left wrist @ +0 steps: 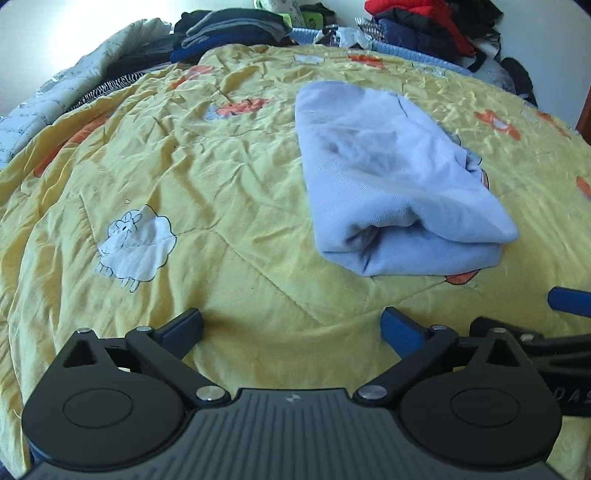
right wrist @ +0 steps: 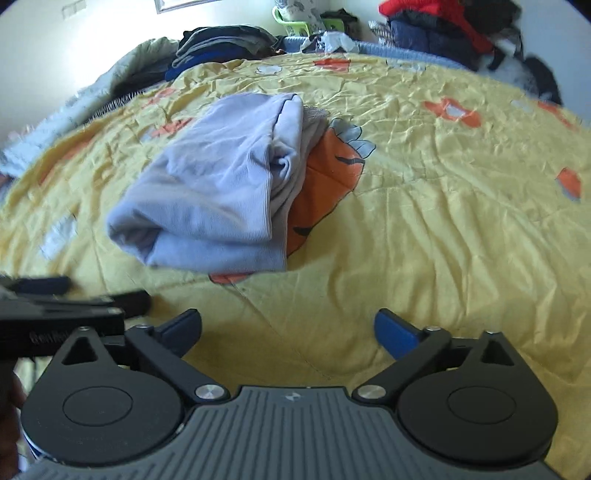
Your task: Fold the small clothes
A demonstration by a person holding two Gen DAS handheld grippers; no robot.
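Note:
A small light-blue garment (left wrist: 391, 177) lies folded into a thick bundle on the yellow quilt (left wrist: 221, 177). In the left wrist view it is ahead and to the right of my left gripper (left wrist: 291, 328), which is open and empty above the quilt. In the right wrist view the same garment (right wrist: 221, 184) lies ahead and to the left of my right gripper (right wrist: 288, 328), also open and empty. Neither gripper touches the garment. The left gripper's fingers (right wrist: 55, 286) show at the left edge of the right wrist view.
The quilt has sheep (left wrist: 136, 247) and orange patches (right wrist: 325, 173). Folded dark clothes (left wrist: 229, 29) are stacked at the far left. A red and dark clothes heap (left wrist: 432, 26) lies at the far right, and a grey blanket (left wrist: 74, 85) along the left edge.

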